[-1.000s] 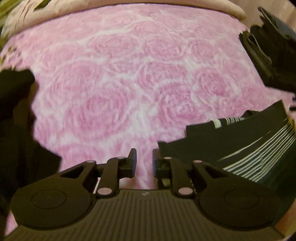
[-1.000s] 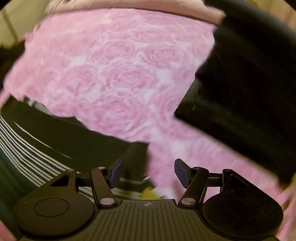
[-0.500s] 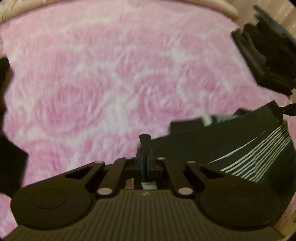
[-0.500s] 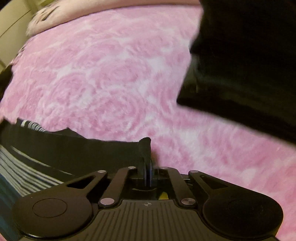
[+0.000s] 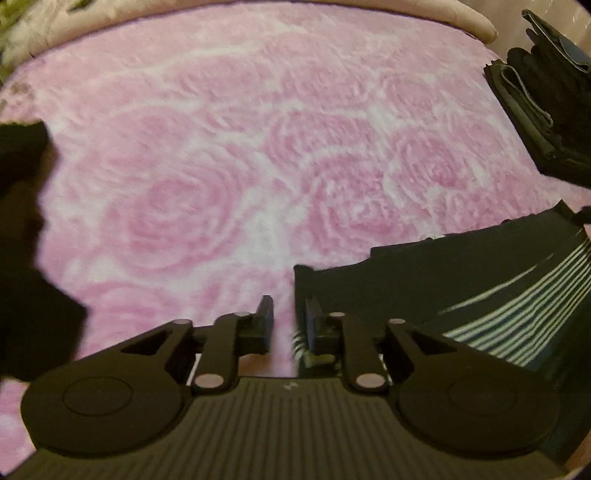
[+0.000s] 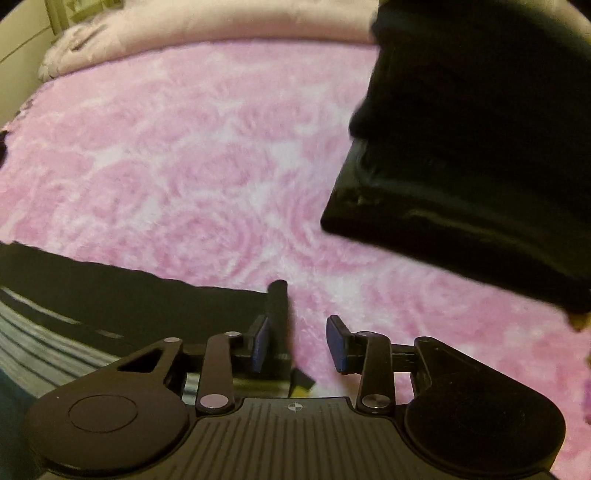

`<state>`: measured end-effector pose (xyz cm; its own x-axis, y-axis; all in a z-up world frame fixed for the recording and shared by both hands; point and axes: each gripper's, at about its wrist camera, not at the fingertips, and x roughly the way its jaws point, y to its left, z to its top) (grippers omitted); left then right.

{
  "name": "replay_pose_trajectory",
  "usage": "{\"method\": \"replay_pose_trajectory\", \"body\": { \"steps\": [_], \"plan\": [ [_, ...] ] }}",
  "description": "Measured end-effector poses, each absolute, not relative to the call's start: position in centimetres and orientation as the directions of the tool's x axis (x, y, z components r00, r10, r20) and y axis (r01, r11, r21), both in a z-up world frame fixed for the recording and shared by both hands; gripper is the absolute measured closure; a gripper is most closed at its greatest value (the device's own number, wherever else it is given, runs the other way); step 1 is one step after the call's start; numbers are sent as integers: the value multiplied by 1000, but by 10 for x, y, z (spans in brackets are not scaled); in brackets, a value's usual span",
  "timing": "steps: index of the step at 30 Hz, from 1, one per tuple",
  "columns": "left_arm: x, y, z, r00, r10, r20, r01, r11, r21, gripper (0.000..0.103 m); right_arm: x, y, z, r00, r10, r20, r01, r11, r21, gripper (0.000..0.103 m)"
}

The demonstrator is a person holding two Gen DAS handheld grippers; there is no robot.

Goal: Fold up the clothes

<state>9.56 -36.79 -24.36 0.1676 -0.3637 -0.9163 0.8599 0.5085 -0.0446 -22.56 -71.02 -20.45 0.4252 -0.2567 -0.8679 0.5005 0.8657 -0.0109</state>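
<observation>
The right gripper [image 6: 298,341] is seen low over a pink rose-patterned blanket [image 6: 192,177], its jaws parted with blanket showing between the blue-faced pads [image 6: 263,343]. A dark striped garment [image 6: 85,314] is spread on the blanket at the lower left, its pale stripes (blurred here) running toward the frame's edge. One corner of the garment stands up just beside the left finger; whether it touches the pad cannot be told. A stack of black folded clothes [image 6: 480,147] is set on the blanket at the upper right, well apart from the garment. A pale pink pillow [image 6: 221,33] is seen along the far edge.
</observation>
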Motion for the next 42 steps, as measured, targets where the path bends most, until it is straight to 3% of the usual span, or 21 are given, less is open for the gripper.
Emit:
{"method": "replay_pose_trajectory", "body": {
  "steps": [3, 7, 12, 17, 19, 22, 25, 29, 30, 33, 39, 42],
  "plan": [
    [64, -359, -222, 161, -390, -907, 896, 443, -32, 91, -245, -672, -175, 513, -192, -836, 472, 877, 88, 65],
    [11, -347, -221, 57, -412, -909, 924, 366, -108, 90, -268, -614, -187, 530, -18, -848, 416, 877, 241, 65],
    [-24, -322, -255, 73, -315, -946, 950, 310, -30, 92, -324, -612, -208, 463, -32, -886, 427, 884, 191, 66],
    [-19, -298, -243, 151, -256, -955, 929, 365, 50, 98, -365, -607, -210, 398, -67, -915, 423, 898, 118, 66],
    [-26, -295, -222, 151, -302, -941, 925, 379, 27, 98, -366, -597, -197, 378, -104, -920, 442, 894, 80, 65],
    [-48, -293, -206, 112, -353, -929, 946, 325, -10, 98, -364, -573, -182, 437, -83, -896, 463, 875, 145, 65],
    [-66, -282, -230, 51, -315, -948, 966, 256, -33, 97, -354, -542, -194, 432, -57, -900, 447, 880, 158, 65],
    [-76, -261, -256, 22, -284, -959, 985, 169, -27, 96, -369, -526, -214, 357, -134, -925, 601, 790, 118, 64],
    [-75, -257, -253, 17, -290, -957, 988, 150, -27, 96, -371, -521, -209, 338, -165, -927, 643, 760, 99, 62],
    [-65, -241, -240, 12, -313, -950, 992, 120, -27, 96, -371, -494, -192, 279, -224, -934, 682, 731, 29, 38],
    [-56, -195, -204, -9, -340, -940, 993, 106, -48, 95, -369, -430, -143, 318, -254, -913, 732, 678, 67, 36],
    [-59, -185, -181, -15, -360, -933, 995, 91, -51, 95, -366, -413, -124, 331, -253, -909, 748, 658, 89, 25]
  ]
}}
